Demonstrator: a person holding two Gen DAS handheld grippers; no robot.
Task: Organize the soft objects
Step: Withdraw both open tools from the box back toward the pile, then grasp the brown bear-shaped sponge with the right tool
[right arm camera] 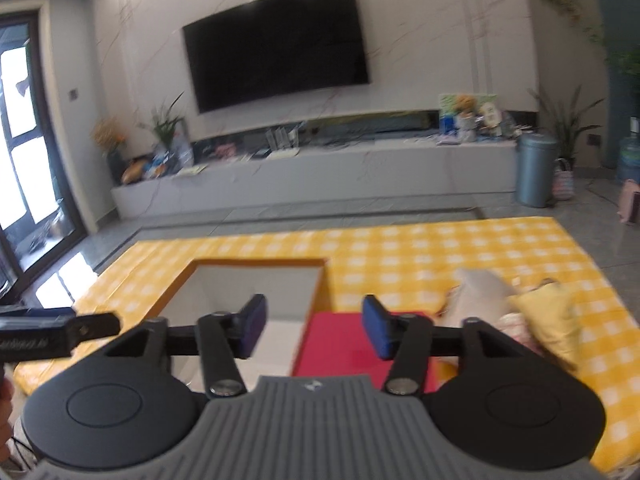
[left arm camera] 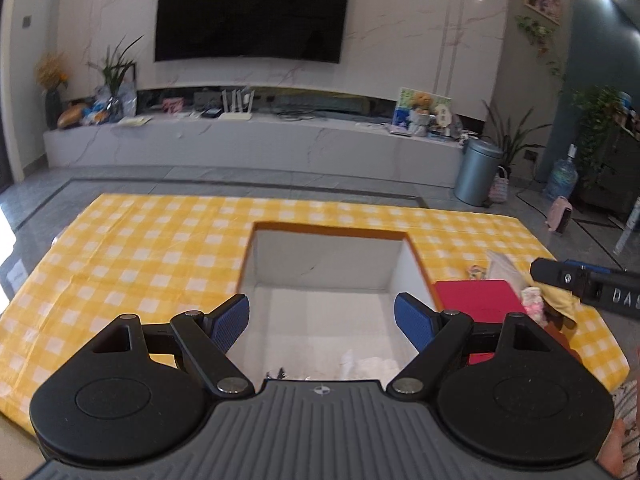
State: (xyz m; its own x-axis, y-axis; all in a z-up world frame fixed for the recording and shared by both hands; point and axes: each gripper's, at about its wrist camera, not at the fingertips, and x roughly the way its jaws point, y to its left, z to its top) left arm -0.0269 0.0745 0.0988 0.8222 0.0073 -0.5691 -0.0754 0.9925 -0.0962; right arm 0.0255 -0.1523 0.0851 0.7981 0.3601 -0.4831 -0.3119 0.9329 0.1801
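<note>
Jaws wide on left gripper (left arm camera: 322, 320) and right gripper (right arm camera: 314, 330), both empty. Soft objects (right arm camera: 536, 320) mid-right on yellow checked cloth (left arm camera: 160, 256), beside white box (left arm camera: 320, 264). TV (left arm camera: 250, 10) top centre.

A big open box (left arm camera: 324, 268) with white walls and an orange rim sits mid-frame in the left view. Some white soft stuff (left arm camera: 368, 364) lies on its floor. Touching its right side is a flat red cloth (right arm camera: 340, 344). Further right lie a yellow cloth (right arm camera: 548, 320) and a pale cloth (right arm camera: 480, 292), bunched together.
</note>
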